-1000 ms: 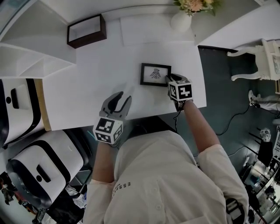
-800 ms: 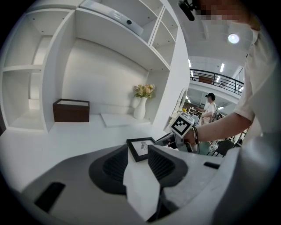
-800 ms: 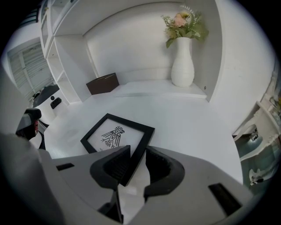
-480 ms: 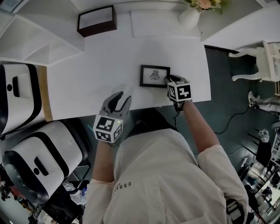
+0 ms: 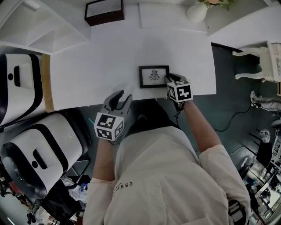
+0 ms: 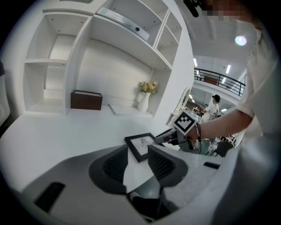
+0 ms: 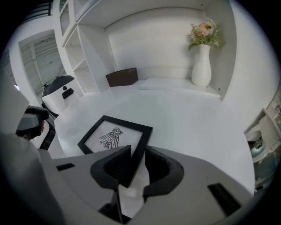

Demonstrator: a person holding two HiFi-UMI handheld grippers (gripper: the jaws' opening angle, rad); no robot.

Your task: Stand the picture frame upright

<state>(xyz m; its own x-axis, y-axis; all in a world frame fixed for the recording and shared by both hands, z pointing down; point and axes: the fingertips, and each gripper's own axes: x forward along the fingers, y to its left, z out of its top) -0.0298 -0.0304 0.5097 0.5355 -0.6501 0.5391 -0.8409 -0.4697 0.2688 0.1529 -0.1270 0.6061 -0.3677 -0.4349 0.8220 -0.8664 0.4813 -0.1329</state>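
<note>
While the picture frame (image 5: pixel 153 76) lies flat and face up on the white table (image 5: pixel 96 61), close to its front edge, the head view suggests the gripping step is in hand. The right gripper (image 5: pixel 168 79) is at the frame's right side. The left gripper (image 5: pixel 122 95) hangs to the frame's left, nearer the person, and touches nothing. Far beyond the frame stand a dark box (image 5: pixel 104 12) to the left and a white vase (image 5: pixel 196 12) to the right. Both are well apart from it, so nothing crowds the lift. Off the table, left of the frame, sit two rounded white machines (image 5: pixel 19 83).

In the left gripper view, the jaws stand moderately apart with only bare table between them. The frame lies just ahead.

In the right gripper view, the jaws stand narrow astride the frame's right rail at its near corner, one pad over the glass and the other outside the rail. They have just been closing and seem to press on it.

The next move probably calls for raising that side so the frame pivots up on its opposite edge. The free left gripper could steady it. Whether a back stand is there is hidden. With the frame so near the table's edge, it could slip off.
</note>
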